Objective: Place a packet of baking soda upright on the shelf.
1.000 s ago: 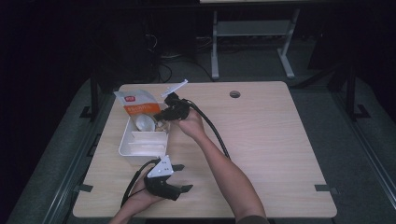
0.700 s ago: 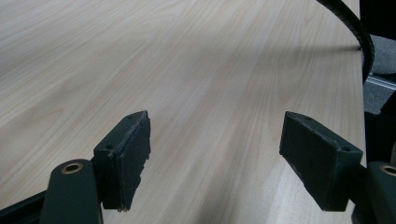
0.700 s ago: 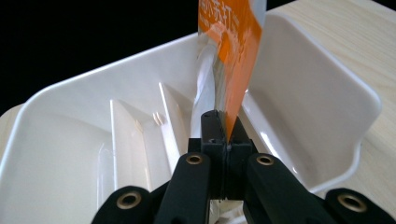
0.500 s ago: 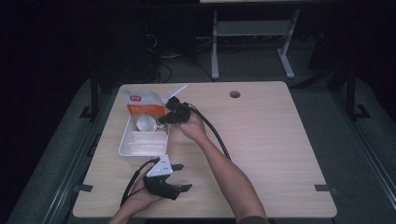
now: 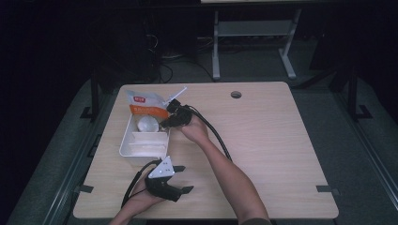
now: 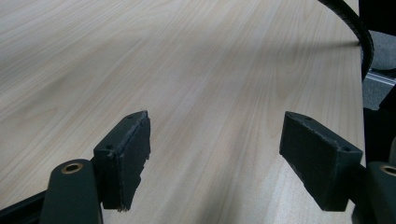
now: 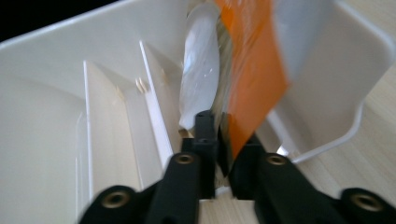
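Right gripper (image 7: 219, 135): jaws pinched nearly closed on the lower edge of a soft orange-and-white plastic pouch (image 5: 146, 107). Seen from the high view, the pouch leans over the far end of a white plastic divided tray (image 5: 126, 140) at the left of the pale wood-grain table (image 5: 281, 150).

Handling, judged: pouch looks light and floppy, film likely slick. It will sag and swing from one pinched edge. Better hold is on a sealed seam or corner, with a firm squeeze; a grip on the middle of the film would probably slide.

Tray contents: a round silvery-white disc (image 5: 146, 124), possibly a foil lid or a small sealed cup; the blur in the right gripper view leaves this unsure. It sits in the far compartment, just beside the pouch. The nearer compartments, set off by thin white dividers (image 7: 154, 112), look bare.

Left gripper (image 5: 165, 182): rests on the near table edge, jaws spread wide, nothing between them but bare wood.
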### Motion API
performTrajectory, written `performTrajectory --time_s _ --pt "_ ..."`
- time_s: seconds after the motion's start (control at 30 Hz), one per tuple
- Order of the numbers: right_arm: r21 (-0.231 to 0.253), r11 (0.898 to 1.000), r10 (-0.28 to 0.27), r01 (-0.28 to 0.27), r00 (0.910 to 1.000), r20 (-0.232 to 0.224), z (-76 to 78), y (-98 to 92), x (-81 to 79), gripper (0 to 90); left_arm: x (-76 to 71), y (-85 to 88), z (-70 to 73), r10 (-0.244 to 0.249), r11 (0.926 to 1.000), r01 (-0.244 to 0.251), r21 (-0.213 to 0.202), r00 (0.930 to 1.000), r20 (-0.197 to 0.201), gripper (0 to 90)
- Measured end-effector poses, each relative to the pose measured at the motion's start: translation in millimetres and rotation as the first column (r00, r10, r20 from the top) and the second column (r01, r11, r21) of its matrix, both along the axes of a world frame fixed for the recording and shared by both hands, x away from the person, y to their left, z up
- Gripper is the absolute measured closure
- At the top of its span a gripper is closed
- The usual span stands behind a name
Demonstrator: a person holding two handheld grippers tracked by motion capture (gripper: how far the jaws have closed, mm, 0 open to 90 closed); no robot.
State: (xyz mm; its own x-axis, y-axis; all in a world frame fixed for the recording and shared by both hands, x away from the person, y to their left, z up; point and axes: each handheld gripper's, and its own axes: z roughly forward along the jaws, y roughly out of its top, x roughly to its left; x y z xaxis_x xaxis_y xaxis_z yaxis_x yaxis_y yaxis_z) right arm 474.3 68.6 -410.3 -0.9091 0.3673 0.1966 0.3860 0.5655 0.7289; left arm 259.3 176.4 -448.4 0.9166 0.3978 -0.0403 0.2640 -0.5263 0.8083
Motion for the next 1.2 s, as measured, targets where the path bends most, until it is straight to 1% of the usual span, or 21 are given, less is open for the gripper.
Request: performTrajectory --time_s 0.1,0.13,0.17,0.2,0.3,0.4,0.43,0.47,0.53,0.6,0.7,0.83,0.9,1.03,1.1,1.2 --pt "0.058 0.998 -0.012 0.013 0.9998 -0.015 4.1 -3.6 1.3 80.7 0.2 0.2 0.0 0.001 1.0000 -0.001 -0.001 1.0000 -0.001 24.3" --pt "0.078 0.997 -0.011 0.012 0.9997 -0.023 5.2 -5.0 2.2 84.4 0.2 0.2 0.0 0.002 1.0000 -0.002 -0.001 1.0000 -0.001 24.3" --pt "0.086 0.996 -0.018 0.020 0.9995 -0.025 6.0 -5.6 2.6 86.9 0.3 0.3 0.0 0.002 1.0000 -0.002 0.000 1.0000 -0.001 24.3" --pt "0.078 0.997 -0.020 0.021 0.9996 -0.018 5.7 -5.9 3.0 88.8 0.3 0.4 0.0 0.003 1.0000 -0.003 0.000 1.0000 -0.001 24.3" --pt "0.081 0.996 -0.023 0.026 0.9990 -0.038 3.3 -6.9 4.2 89.6 0.5 0.3 0.0 0.004 1.0000 -0.004 -0.001 1.0000 -0.001 24.3" --pt "0.078 0.996 -0.029 0.032 0.9986 -0.044 0.0 -8.6 4.8 89.6 0.5 0.1 -0.3 0.003 1.0000 -0.003 0.002 1.0000 -0.001 24.3" --pt "0.086 0.996 -0.025 0.029 0.9980 -0.058 -0.6 -9.6 5.5 89.3 0.3 -0.2 -0.4 0.003 1.0000 -0.003 0.001 1.0000 -0.003 24.3" --pt "0.086 0.996 -0.025 0.029 0.9980 -0.058 -0.6 -9.6 5.5 89.3 0.2 -0.5 -0.7 0.001 1.0000 -0.001 0.000 1.0000 -0.005 24.3" --pt "0.087 0.996 -0.024 0.029 0.9981 -0.057 0.2 -9.7 5.5 88.5 0.0 -0.9 -1.1 -0.002 0.9999 0.002 0.010 1.0000 -0.003 24.2" --pt "0.089 0.996 -0.018 0.022 0.9986 -0.050 1.9 -10.0 4.5 84.9 0.2 -0.9 -1.0 -0.002 1.0000 0.002 0.009 1.0000 -0.003 24.2" --pt "0.103 0.994 -0.021 0.027 0.9982 -0.056 4.3 -12.5 4.7 82.4 0.7 -0.7 -1.1 0.003 1.0000 -0.003 0.005 1.0000 -0.006 24.3" --pt "0.130 0.991 -0.028 0.034 0.9983 -0.051 11.7 -21.0 4.6 79.8 0.7 -1.0 -1.1 0.004 1.0000 -0.004 0.005 1.0000 -0.006 24.2" --pt "0.134 0.990 -0.030 0.035 0.9986 -0.043 14.8 -24.8 3.7 78.1 1.0 -1.5 -1.5 0.003 1.0000 -0.003 0.007 1.0000 -0.005 24.2" --pt "0.150 0.988 -0.033 0.040 0.9984 -0.046 19.3 -34.5 1.7 75.5 1.2 -1.3 -2.0 0.008 0.9999 -0.007 0.008 0.9999 -0.007 24.2" --pt "0.155 0.987 -0.038 0.043 0.9985 -0.039 20.7 -39.3 0.1 74.1 1.8 -0.5 -1.8 0.013 0.9999 -0.013 0.004 0.9999 -0.009 24.2" --pt "0.162 0.986 -0.038 0.045 0.9982 -0.046 22.5 -47.1 -0.8 71.3 2.7 0.5 -1.8 0.018 0.9998 -0.018 -0.001 0.9998 -0.010 24.2"
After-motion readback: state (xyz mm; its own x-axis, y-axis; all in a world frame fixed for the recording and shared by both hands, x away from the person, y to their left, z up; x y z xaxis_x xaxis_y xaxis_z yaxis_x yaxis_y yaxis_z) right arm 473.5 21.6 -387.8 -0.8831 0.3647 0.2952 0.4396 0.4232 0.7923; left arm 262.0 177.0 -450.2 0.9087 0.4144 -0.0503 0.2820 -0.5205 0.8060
